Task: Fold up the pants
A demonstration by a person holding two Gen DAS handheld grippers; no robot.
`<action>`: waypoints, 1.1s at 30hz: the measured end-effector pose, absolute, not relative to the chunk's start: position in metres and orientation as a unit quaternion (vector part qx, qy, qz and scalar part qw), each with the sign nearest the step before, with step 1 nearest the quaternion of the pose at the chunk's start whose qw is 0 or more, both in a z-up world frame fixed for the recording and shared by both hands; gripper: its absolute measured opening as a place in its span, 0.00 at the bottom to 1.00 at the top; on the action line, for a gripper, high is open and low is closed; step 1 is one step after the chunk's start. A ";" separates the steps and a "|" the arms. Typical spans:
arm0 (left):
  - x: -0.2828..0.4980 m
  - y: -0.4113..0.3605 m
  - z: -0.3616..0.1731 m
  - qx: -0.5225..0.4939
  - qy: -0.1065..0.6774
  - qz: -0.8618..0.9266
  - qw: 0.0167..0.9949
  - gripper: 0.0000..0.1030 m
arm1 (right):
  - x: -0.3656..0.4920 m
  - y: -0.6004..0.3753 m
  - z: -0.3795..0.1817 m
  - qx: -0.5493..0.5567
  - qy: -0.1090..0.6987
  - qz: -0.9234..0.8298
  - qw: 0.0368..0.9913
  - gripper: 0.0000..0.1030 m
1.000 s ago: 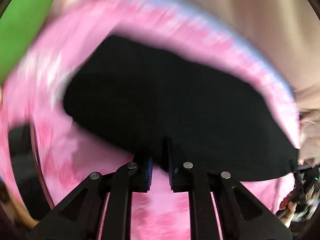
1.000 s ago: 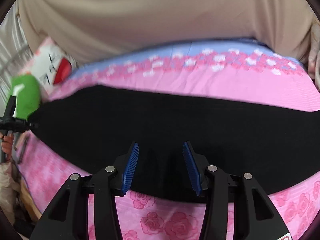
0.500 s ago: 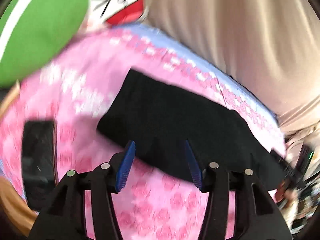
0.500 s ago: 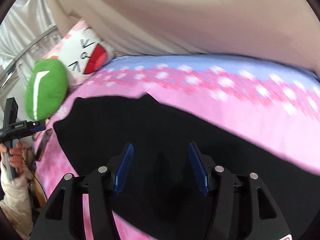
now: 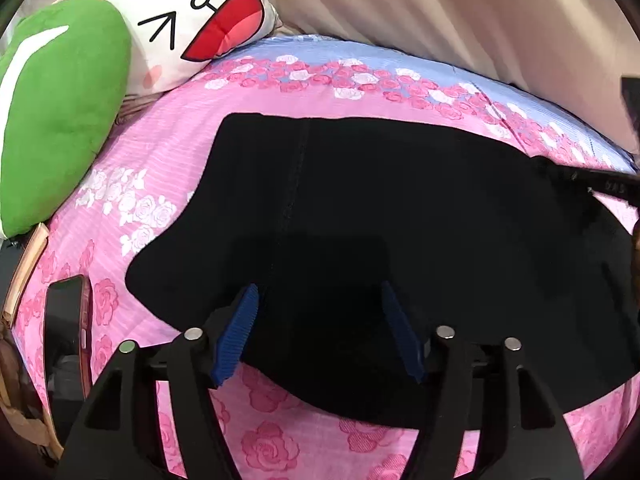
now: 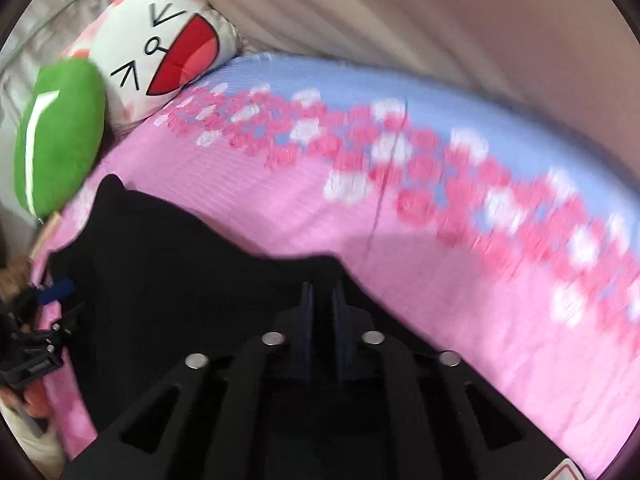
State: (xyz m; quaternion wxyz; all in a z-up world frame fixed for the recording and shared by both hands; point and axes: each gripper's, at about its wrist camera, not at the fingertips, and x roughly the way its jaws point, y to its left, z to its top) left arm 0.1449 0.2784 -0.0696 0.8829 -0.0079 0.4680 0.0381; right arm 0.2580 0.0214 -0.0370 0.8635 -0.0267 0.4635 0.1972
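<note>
Black pants point(image 5: 380, 220) lie flat on a pink rose-print bedsheet point(image 5: 160, 184), with a seam running down their middle. My left gripper point(image 5: 320, 332) is open, its blue pads just above the pants' near edge, holding nothing. My right gripper point(image 6: 322, 308) is shut on a far edge of the black pants point(image 6: 180, 264), with cloth bunched between its blue pads. The right gripper also shows at the right edge of the left wrist view point(image 5: 600, 184). The left gripper shows at the left edge of the right wrist view point(image 6: 40, 320).
A green cushion point(image 5: 56, 112) and a white cartoon-face pillow point(image 5: 192, 20) lie at the bed's head. A phone point(image 5: 66, 332) lies on the sheet near the left edge. A beige curtain point(image 5: 460, 12) hangs behind the bed. A blue band point(image 6: 400, 92) runs along the sheet's far side.
My left gripper let go of the pants, opened and drew back. My right gripper moved across the pants to a far edge and shut on the cloth.
</note>
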 end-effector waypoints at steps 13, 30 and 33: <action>0.144 0.305 -0.063 -0.032 0.452 0.075 0.888 0.70 | 0.212 0.020 -0.032 0.010 0.450 0.246 0.858 0.00; 0.137 0.338 -0.056 -0.037 0.449 0.106 0.886 0.80 | 0.258 0.165 -0.049 -0.080 0.456 0.248 0.851 0.00; 0.131 0.349 -0.055 -0.042 0.445 0.102 0.888 0.80 | 0.250 0.180 -0.031 -0.042 0.446 0.300 0.842 0.00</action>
